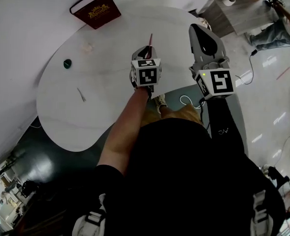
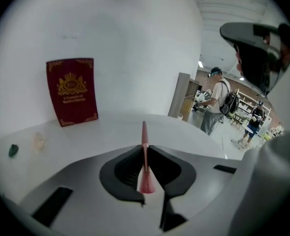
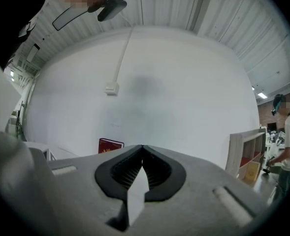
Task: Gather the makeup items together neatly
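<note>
My left gripper (image 1: 145, 51) is shut on a thin pink makeup pencil (image 1: 150, 39) over the right part of the white table (image 1: 110, 82). In the left gripper view the pencil (image 2: 144, 139) stands pinched between the dark pads (image 2: 129, 167), its tip pointing away past the jaws. My right gripper (image 1: 202, 31) hangs beyond the table's right edge, shut with nothing in it; the right gripper view shows its jaws (image 3: 142, 149) closed together. On the left of the table lie a small dark green item (image 1: 67, 63), a pale clear item (image 1: 87, 47) and a thin grey stick-like item (image 1: 81, 95).
A maroon book (image 1: 95, 8) leans against the white wall at the table's far edge, also in the left gripper view as the book (image 2: 72, 90). A wooden shelf (image 1: 233, 6) stands at the right. People (image 2: 216, 100) stand far off in the room.
</note>
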